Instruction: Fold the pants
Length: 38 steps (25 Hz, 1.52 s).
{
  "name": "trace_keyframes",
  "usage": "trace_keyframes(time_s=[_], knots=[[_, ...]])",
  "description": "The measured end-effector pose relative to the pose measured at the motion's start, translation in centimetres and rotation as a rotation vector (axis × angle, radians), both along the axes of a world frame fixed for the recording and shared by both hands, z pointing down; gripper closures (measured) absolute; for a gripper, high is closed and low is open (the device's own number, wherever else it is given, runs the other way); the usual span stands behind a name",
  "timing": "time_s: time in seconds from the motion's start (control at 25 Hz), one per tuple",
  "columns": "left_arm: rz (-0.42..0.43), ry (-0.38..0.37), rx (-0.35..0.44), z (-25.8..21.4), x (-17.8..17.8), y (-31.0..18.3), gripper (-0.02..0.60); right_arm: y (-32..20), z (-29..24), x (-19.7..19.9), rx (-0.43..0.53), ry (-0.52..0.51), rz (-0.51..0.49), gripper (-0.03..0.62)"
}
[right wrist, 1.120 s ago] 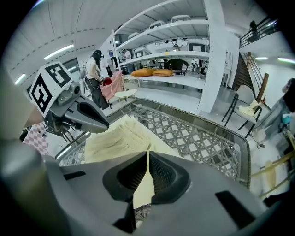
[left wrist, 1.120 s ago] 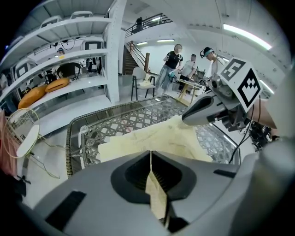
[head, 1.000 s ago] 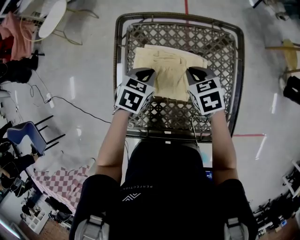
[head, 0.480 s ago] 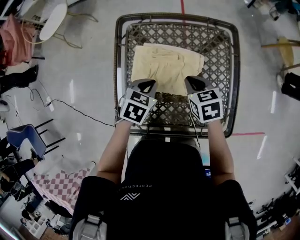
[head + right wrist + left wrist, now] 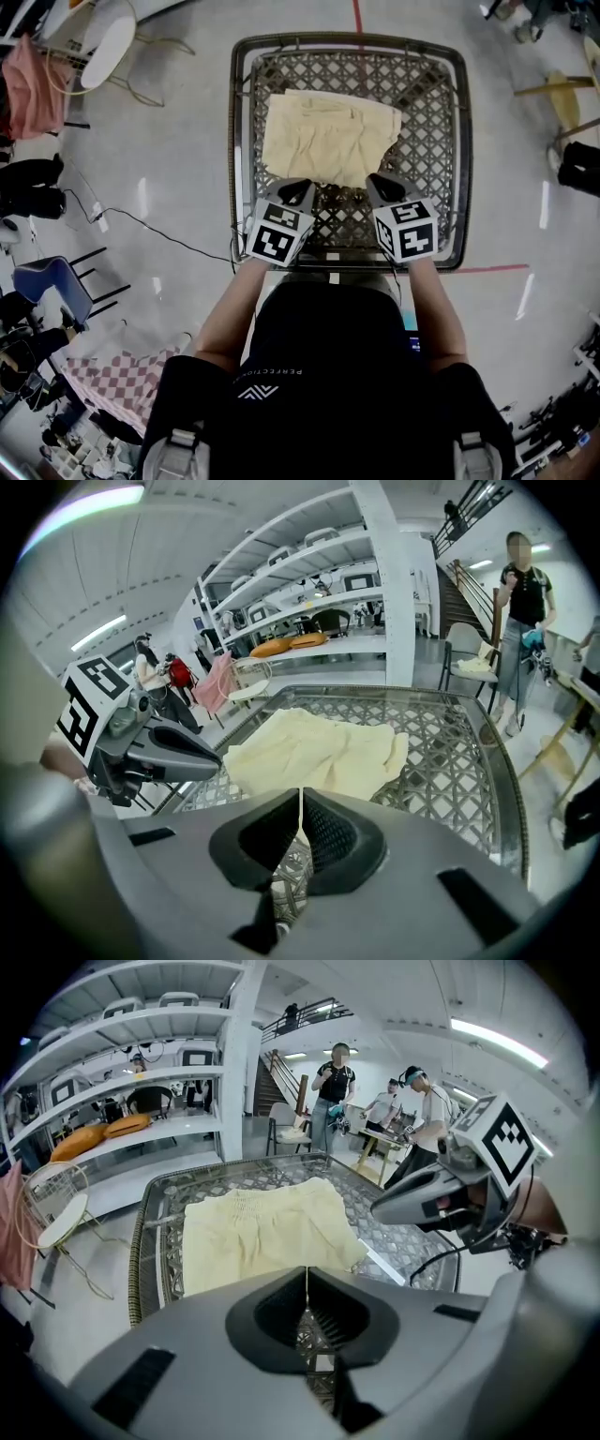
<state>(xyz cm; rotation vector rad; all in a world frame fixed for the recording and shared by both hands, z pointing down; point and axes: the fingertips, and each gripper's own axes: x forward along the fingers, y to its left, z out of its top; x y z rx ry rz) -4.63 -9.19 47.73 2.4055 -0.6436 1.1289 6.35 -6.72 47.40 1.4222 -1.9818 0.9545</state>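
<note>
the pants (image 5: 326, 139) are soft, pale yellow cloth. they lie flat in a folded, almost square shape with small wrinkles, and the waist band looks bunched and stretchy. they rest in the middle of the counter (image 5: 441, 112). its top is dark metal in a criss-cross pattern with holes, and a woven rim with round corners runs around it. the floor (image 5: 169, 141) under it is grey and shiny.

the left hand-held gripper (image 5: 298, 192) is smooth grey plastic with a cube of black and white squares on its back. its jaws are closed tight with nothing between them. the right hand-held gripper (image 5: 382, 185) looks the same, and its jaws are closed on nothing too. both tips sit at the near edge of the pants, one at each side. i cannot tell if they touch the cloth.

a second ago both hand-held grippers were farther out, with their tips over the near part of the pants. now they have pulled back toward the person, and the whole near edge of the cloth shows. the pants keep the same place and the same folded shape.
</note>
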Motion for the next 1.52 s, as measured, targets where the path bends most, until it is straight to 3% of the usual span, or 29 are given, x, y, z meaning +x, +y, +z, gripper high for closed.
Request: trace_keyframes(time_s=[0.52,1.52], knots=[[-0.035,0.037,-0.037,-0.6,-1.5,1.5,0.568,3.3,0.2,-2.7,-0.008,-0.030,0.022,0.557],[0.039,0.048,-0.051,-2.5,-1.3,4.7,0.568,5.7,-3.0,-3.9,0.022,-0.091,0.070,0.559]])
